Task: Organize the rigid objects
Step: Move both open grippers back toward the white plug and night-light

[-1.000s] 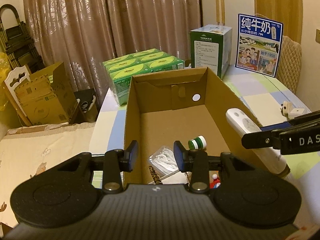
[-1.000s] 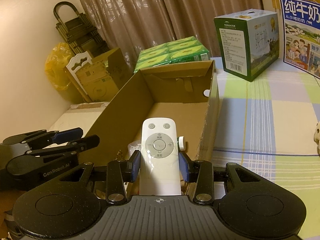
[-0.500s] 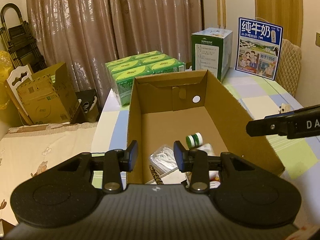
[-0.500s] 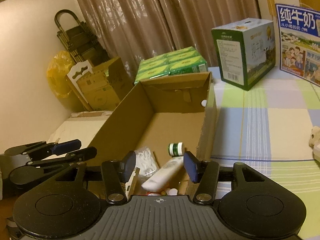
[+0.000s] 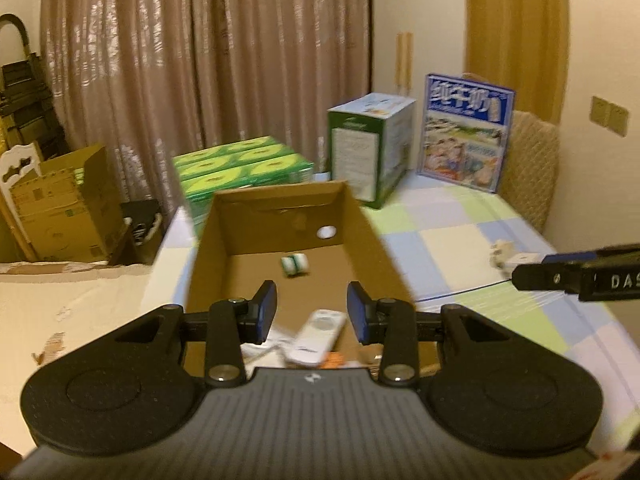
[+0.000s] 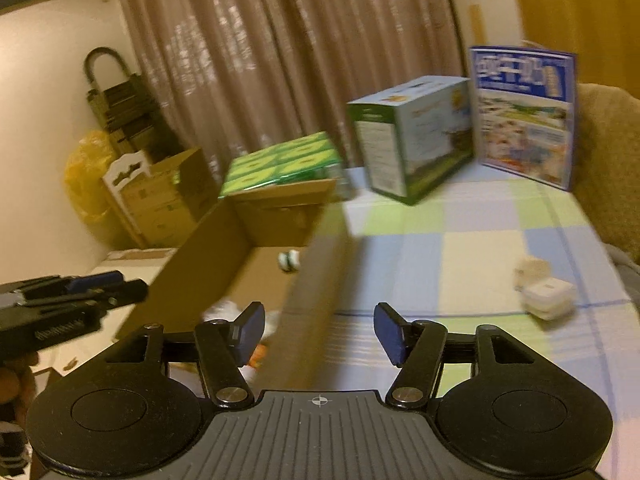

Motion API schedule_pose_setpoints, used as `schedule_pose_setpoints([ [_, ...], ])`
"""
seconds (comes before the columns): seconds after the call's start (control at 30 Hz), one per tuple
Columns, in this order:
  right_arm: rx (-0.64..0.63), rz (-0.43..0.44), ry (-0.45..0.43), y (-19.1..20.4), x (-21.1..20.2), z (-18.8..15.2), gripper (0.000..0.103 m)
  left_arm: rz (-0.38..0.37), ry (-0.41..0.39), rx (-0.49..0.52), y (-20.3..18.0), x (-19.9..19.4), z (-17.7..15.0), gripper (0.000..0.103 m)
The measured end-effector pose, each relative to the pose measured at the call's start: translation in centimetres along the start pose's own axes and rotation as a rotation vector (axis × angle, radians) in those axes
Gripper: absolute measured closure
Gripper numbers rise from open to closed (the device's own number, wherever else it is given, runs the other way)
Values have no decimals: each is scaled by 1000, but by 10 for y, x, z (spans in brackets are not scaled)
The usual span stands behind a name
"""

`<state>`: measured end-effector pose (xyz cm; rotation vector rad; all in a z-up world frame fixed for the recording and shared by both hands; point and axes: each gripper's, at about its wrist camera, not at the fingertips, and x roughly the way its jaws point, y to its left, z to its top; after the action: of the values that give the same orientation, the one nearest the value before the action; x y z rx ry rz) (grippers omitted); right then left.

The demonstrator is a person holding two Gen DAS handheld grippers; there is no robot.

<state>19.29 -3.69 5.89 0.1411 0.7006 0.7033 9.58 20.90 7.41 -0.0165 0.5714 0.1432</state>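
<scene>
Left wrist: my left gripper (image 5: 312, 312) is wide apart, empty, over the cardboard box (image 5: 372, 240). Inside: white remote (image 5: 316, 336) at the near end, green-white bottle (image 5: 295, 265) farther back.

Right wrist: my right gripper (image 6: 320, 328) is wide, empty, above the box wall (image 6: 316, 280); small white blocks (image 6: 544, 292) sit on the checked tablecloth (image 6: 460, 248).

Right wrist view motion-blurred: white objects (image 6: 542, 294) near tabletop's right edge unidentifiable. Cardboard box (image 5: 372, 240) near end hidden behind left claw (image 5: 312, 316); white remote (image 5: 316, 336) partly covered, items beside it unreadable. Right claw (image 5: 576, 276) cut off by frame edge.
</scene>
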Motion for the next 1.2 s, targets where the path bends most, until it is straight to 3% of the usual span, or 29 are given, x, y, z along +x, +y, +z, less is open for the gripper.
schedule_pose_setpoints([
  [0.4,128,-181,-11,-110,-76,-44,41,-155,8,24,-98,-3,-2,69],
  [0.63,67,-229,-29,-143,-81,-55,39,-208,36,48,-153,29,-3,65],
  [0.9,38,-237,-28,-181,-45,-58,38,-236,90,33,-189,89,-9,48],
  [1.07,54,-226,-41,-204,-21,-48,37,-201,99,25,-200,125,-13,23],
  [1.2,25,-225,-32,-216,3,-41,37,-174,107,45,-209,151,-19,18],
])
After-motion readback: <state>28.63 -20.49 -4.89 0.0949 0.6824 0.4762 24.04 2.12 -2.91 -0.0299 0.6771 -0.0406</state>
